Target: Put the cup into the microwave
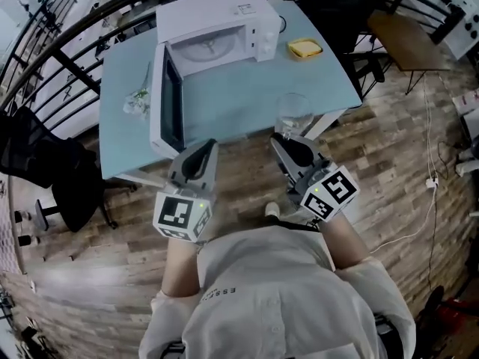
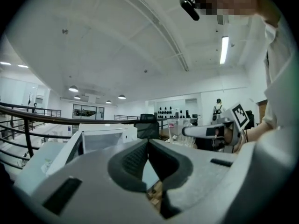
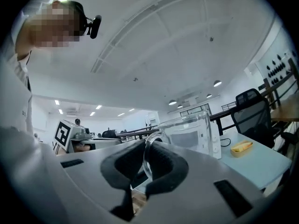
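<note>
A clear glass cup (image 1: 293,114) hangs over the front right part of the light blue table (image 1: 224,103). My right gripper (image 1: 287,142) is shut on the cup's handle, and in the right gripper view the glass cup (image 3: 187,127) sticks out past the pads of that gripper (image 3: 147,149). The white microwave (image 1: 217,27) stands at the back of the table, and its door (image 1: 166,99) is swung wide open to the left. My left gripper (image 1: 197,154) is shut and empty by the table's front edge; in its own view the left gripper (image 2: 148,146) faces the microwave (image 2: 100,135).
A yellow dish (image 1: 305,48) lies right of the microwave. A crumpled clear wrapper (image 1: 138,100) sits left of the door. A black chair (image 1: 45,172) stands at the left, a wooden table (image 1: 408,40) at the back right, and railings run behind the table.
</note>
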The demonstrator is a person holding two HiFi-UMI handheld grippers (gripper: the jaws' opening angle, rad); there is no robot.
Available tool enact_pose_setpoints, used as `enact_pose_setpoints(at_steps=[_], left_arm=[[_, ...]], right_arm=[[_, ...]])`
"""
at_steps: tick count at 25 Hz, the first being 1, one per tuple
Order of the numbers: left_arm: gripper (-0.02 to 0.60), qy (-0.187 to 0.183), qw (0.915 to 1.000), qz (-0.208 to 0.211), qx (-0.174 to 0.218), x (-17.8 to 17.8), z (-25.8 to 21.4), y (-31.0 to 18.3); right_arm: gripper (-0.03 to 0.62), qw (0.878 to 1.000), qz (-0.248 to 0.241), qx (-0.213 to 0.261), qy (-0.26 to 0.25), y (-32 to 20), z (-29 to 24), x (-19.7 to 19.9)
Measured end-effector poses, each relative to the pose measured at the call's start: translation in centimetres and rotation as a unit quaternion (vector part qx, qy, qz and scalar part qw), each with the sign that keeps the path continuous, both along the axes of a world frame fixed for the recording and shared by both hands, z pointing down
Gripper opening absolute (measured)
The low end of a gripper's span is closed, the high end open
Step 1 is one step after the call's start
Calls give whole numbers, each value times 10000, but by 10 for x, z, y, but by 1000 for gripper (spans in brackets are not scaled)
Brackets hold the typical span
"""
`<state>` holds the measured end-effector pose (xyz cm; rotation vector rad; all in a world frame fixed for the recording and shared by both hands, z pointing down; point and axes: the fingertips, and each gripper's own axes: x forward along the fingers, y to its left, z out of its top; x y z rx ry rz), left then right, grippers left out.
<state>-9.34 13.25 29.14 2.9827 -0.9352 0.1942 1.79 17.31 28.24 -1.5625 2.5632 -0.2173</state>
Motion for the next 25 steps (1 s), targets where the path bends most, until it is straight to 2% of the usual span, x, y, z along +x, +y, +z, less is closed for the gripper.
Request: enact_pose_setpoints(at_steps=[5, 9, 16, 25], left_arm=[[3, 52, 9989, -461, -77, 42, 4, -10], [3, 39, 9970, -741, -201, 58, 12, -17], [3, 80, 9941, -1050, -262, 62, 26, -62], [3, 41, 9919, -1215, -356, 65, 53, -160]], right_arm=[[30, 9985, -539, -121, 63, -20, 7, 45], [31, 9953, -952, -120, 128, -40, 13, 59], [31, 9887, -1492, -133, 72, -95, 26, 55], [31, 9829, -1803, -347, 161, -206, 52, 42]])
